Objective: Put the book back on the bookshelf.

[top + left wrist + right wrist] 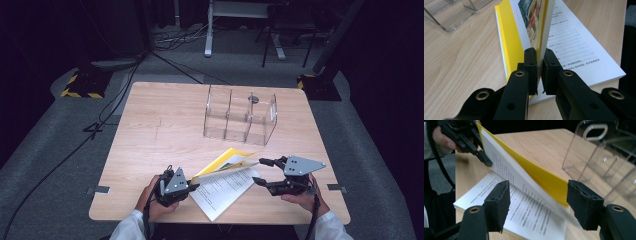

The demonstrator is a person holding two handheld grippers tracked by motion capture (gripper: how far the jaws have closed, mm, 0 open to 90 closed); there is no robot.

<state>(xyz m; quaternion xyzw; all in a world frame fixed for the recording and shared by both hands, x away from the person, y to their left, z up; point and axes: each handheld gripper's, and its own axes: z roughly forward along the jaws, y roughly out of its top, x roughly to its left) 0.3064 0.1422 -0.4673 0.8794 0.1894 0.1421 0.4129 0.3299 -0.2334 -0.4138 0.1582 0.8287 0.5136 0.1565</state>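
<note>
A thin booklet (226,186) with a yellow cover lies open near the table's front edge. My left gripper (192,186) is shut on the lifted yellow cover and its first pages (537,27), holding them up off the printed page (579,50) below. In the right gripper view the raised cover (534,173) slants up toward the left gripper (477,151). My right gripper (259,171) stands open at the booklet's right edge, its jaws wide apart on either side of the raised pages (524,182), touching nothing.
A clear acrylic file holder (240,115) with several slots stands on the wooden table (150,130) behind the booklet. Cables and stand legs lie on the floor beyond the table.
</note>
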